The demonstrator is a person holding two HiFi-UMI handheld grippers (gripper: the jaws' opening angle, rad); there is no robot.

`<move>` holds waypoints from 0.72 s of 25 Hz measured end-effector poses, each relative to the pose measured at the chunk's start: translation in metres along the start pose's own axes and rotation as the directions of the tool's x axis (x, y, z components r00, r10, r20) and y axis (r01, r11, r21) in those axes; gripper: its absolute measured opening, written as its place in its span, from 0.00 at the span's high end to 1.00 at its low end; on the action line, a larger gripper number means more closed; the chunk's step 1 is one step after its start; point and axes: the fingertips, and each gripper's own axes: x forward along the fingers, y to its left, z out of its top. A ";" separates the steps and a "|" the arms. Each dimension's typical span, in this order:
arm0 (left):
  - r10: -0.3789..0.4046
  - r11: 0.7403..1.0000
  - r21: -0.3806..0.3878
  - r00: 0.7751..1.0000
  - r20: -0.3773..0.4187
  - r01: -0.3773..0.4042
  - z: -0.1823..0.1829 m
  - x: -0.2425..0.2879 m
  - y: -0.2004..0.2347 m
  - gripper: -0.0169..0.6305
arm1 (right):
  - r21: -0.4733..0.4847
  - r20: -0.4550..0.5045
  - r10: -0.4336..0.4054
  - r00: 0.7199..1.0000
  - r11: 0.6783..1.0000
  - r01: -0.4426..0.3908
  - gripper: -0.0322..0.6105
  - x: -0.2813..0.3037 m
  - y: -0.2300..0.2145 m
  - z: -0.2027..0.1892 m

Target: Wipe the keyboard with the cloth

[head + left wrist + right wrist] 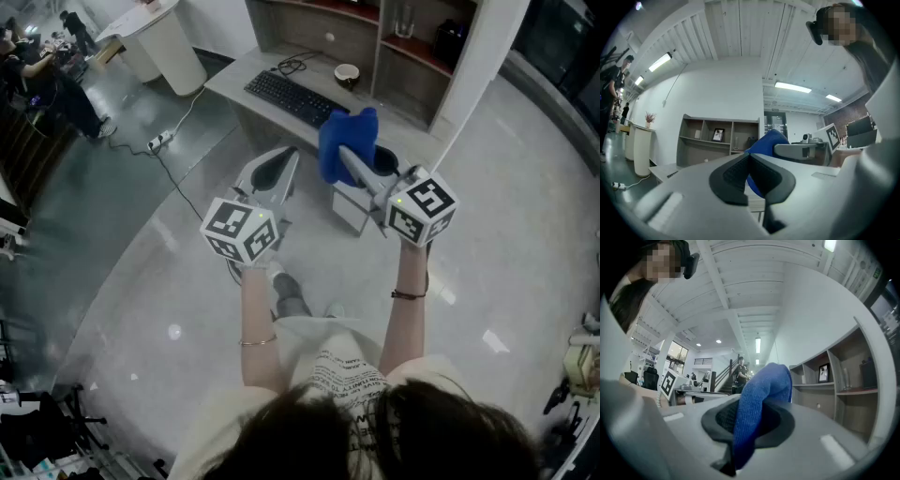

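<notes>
Pinching the blue cloth [343,141], the right gripper [351,159] hangs beside the left gripper [284,159], closed and empty.

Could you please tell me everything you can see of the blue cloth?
The blue cloth looks like soft, nubby microfibre. It is bunched and pinched between the shut jaws of the right gripper, a fold bulging past the fingertips and a strip running back between the pads. It is held in the air short of the desk, clear of the keyboard; only the jaws touch it.
</notes>
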 end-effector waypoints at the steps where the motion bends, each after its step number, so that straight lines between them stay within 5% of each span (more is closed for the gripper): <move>1: 0.002 1.000 -0.002 1.000 -0.001 -0.002 -0.001 -0.001 0.000 0.99 | 0.000 -0.002 0.003 1.000 1.000 -0.003 0.86 0.000 0.001 0.000; 18: 0.012 0.999 -0.050 0.999 -0.037 -0.014 -0.024 -0.003 -0.003 0.99 | 0.041 -0.033 -0.025 0.999 0.999 0.027 0.86 -0.005 -0.004 -0.019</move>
